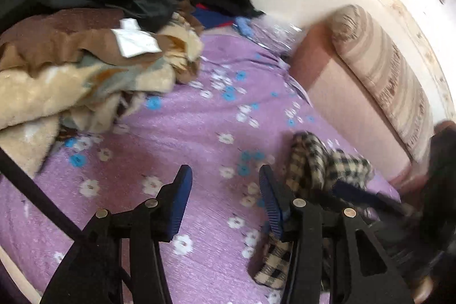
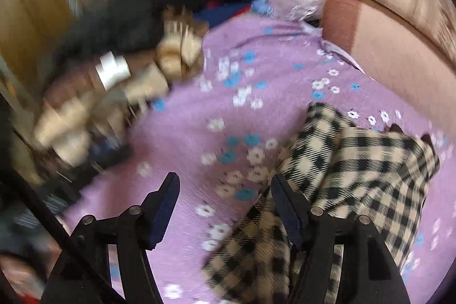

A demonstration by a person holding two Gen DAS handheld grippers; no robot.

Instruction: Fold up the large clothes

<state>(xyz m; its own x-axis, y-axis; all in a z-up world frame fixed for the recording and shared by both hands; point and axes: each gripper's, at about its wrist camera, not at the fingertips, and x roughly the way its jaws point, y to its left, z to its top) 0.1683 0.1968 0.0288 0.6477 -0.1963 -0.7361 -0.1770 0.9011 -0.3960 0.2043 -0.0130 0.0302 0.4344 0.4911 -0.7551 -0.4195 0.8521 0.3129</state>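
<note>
A beige and black checked garment (image 2: pixel 356 178) lies crumpled on the purple flowered bedsheet (image 2: pixel 228 110). It also shows in the left wrist view (image 1: pixel 322 164), to the right of my left gripper. My left gripper (image 1: pixel 225 175) is open and empty above the sheet, its right finger next to the garment. My right gripper (image 2: pixel 225 184) is open and empty, its right finger over the garment's left edge. The other gripper's blue-padded finger (image 1: pixel 353 193) shows beyond the garment in the left wrist view.
A heap of clothes and blankets, brown, cream and black (image 1: pixel 94 42), fills the bed's far left, also in the right wrist view (image 2: pixel 119 70). A pink sofa with a striped cushion (image 1: pixel 379 70) borders the bed on the right. Crinkled clear plastic (image 1: pixel 276 36) lies at the far end.
</note>
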